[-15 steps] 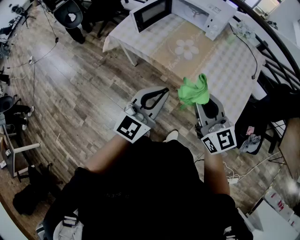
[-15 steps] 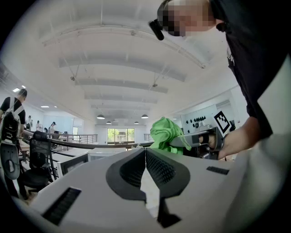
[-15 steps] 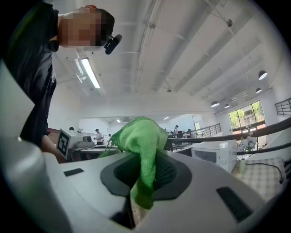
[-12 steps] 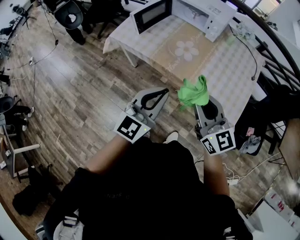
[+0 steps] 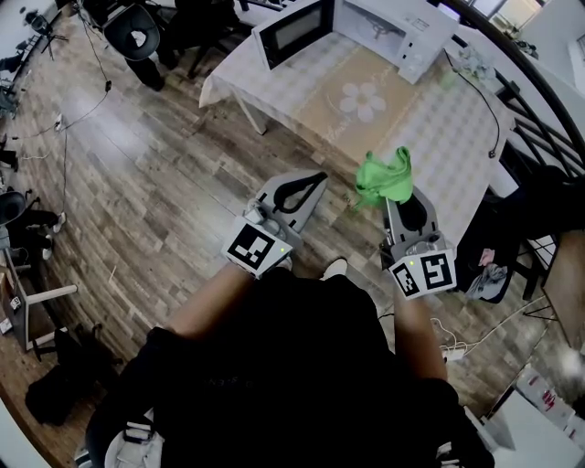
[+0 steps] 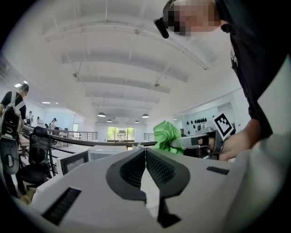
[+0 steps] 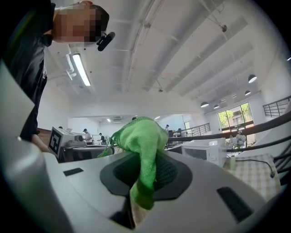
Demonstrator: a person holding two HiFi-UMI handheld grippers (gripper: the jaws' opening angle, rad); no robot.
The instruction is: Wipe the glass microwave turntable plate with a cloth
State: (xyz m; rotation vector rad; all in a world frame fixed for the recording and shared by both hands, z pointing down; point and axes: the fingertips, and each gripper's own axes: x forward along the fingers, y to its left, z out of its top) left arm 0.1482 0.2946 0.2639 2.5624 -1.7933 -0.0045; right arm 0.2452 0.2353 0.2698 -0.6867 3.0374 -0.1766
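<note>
Table (image 5: 430, 128) at twelve o'clock; our right claw (image 7: 144, 159) pinches the green cloth (image 5: 384, 178) (soft, light, we'd grip it bunched), left claw (image 6: 145, 157) closed on nothing.

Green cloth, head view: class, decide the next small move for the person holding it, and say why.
Probably step forward to the table, bringing the shut, empty left gripper toward the open microwave. The right gripper is clamped on the green cloth, but both grippers hang over the floor, short of the table, with no glass plate in sight.
</note>
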